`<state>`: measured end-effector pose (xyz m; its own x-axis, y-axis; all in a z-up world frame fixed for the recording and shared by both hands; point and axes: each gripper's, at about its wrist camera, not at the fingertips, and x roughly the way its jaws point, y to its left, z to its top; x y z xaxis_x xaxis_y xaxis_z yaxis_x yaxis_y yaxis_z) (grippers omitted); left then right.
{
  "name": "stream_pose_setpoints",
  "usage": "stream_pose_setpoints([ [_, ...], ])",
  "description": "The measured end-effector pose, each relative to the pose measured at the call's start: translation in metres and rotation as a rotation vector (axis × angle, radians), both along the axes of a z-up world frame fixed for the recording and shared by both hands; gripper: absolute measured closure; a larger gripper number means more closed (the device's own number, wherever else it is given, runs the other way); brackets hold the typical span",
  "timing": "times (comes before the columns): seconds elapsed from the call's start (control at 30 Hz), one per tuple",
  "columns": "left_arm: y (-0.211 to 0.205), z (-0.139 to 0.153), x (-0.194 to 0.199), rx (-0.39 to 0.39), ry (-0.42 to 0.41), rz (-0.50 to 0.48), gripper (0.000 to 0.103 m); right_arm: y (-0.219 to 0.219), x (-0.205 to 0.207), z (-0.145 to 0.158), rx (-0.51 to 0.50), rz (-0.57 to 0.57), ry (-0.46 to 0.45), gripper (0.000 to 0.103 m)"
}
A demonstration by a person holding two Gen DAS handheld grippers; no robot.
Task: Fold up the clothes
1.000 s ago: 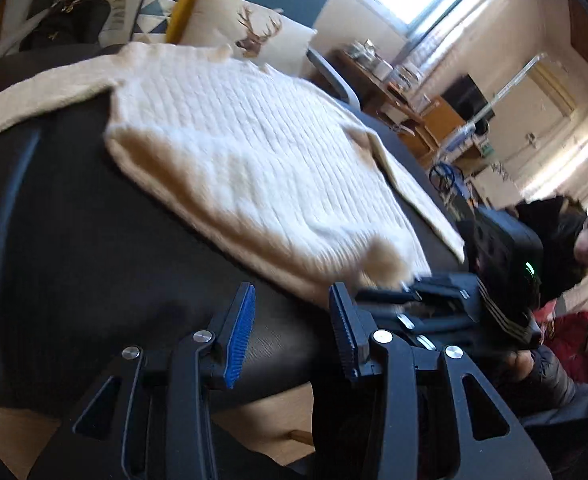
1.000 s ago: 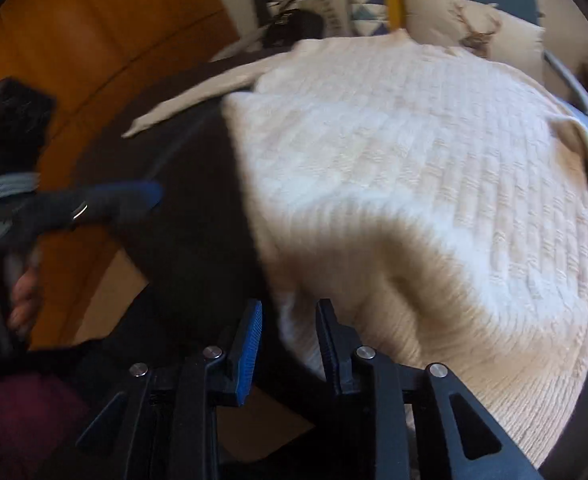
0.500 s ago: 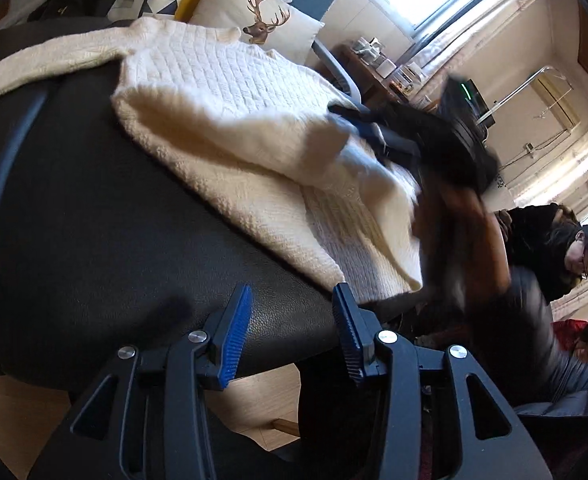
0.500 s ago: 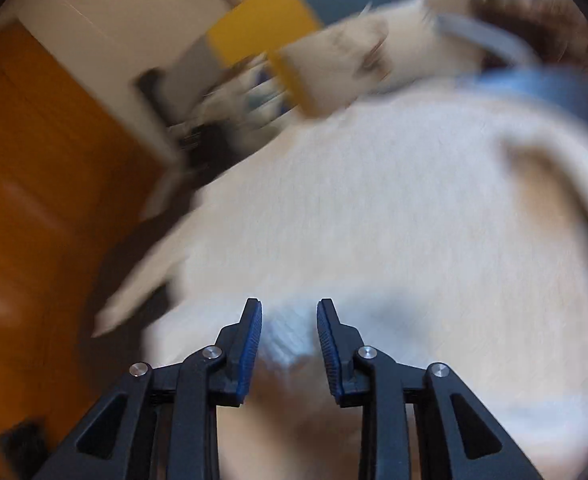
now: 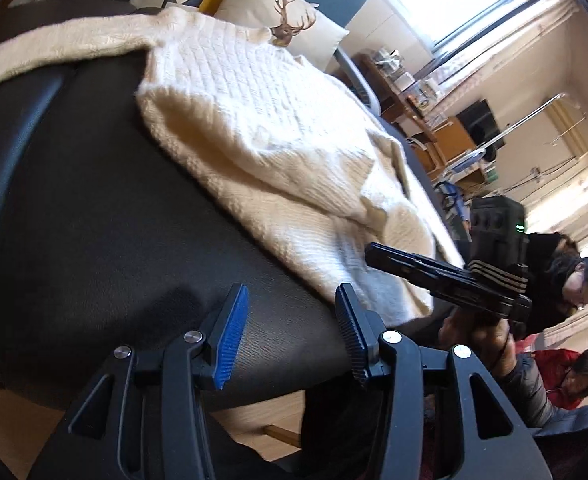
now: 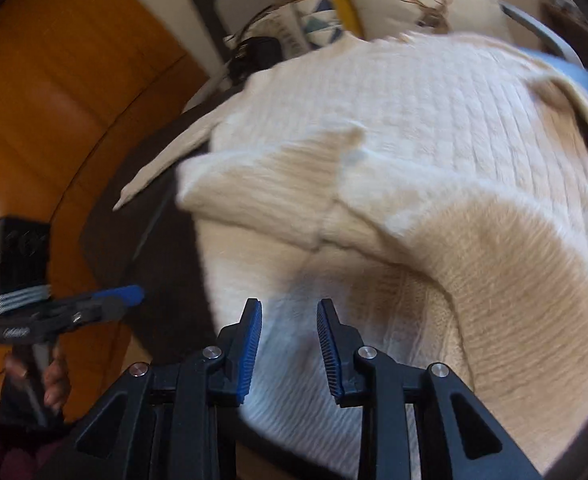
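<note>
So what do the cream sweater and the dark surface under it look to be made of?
The cream ribbed sweater looks like a soft, fuzzy knit, likely wool or acrylic, given its raised rows. The black tabletop surface looks like leather or vinyl: fine grain, dull sheen.

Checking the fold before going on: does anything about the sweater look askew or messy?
Yes. The cream sweater on the dark table has its right sleeve flopped across the body at a slant, bunched rather than flat; the other sleeve lies unfolded.
</note>
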<state>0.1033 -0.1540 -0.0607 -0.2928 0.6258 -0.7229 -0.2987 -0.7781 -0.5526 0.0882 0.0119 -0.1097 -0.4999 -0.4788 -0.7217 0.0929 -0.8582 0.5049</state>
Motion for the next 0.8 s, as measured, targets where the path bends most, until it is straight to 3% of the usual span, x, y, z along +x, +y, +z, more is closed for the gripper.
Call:
stream_pose_setpoints([
  [0.07,-0.004,0.006,0.002,0.003,0.019,0.009,0.054,0.004,-0.013,-0.014,-0.074,-0.034,0.004,0.074],
  [0.17,-0.011,0.009,0.004,0.017,0.035,0.033,0.048,-0.002,-0.025,-0.018,-0.107,-0.005,0.017,0.074],
  [0.3,-0.017,0.004,0.004,0.025,0.006,0.069,0.047,0.000,-0.039,-0.015,-0.148,0.003,0.011,0.077],
  [0.37,-0.019,0.004,0.003,0.015,-0.002,0.083,0.047,0.000,-0.043,-0.010,-0.187,0.014,0.006,0.093],
  [0.43,-0.022,0.005,0.002,0.009,-0.004,0.095,0.047,-0.003,-0.045,-0.005,-0.244,0.031,0.010,0.097],
  [0.53,-0.034,0.013,0.003,0.024,0.018,0.127,0.047,-0.029,-0.034,0.014,-0.366,0.183,0.035,0.097],
  [0.63,-0.055,0.024,0.004,0.049,0.061,0.180,0.047,-0.073,-0.009,0.039,-0.419,0.436,0.054,0.095],
  [0.67,-0.063,0.028,0.005,0.056,0.073,0.200,0.047,-0.088,0.001,0.040,-0.477,0.554,0.013,0.095],
  [0.73,-0.077,0.033,0.005,0.044,0.093,0.236,0.045,-0.110,0.021,0.041,-0.433,0.659,-0.007,0.093],
  [0.77,-0.081,0.035,0.004,0.037,0.099,0.250,0.045,-0.111,0.023,0.036,-0.395,0.644,-0.035,0.079],
  [0.8,-0.086,0.036,0.004,0.041,0.103,0.260,0.045,-0.112,0.024,0.030,-0.357,0.630,-0.063,0.075],
])
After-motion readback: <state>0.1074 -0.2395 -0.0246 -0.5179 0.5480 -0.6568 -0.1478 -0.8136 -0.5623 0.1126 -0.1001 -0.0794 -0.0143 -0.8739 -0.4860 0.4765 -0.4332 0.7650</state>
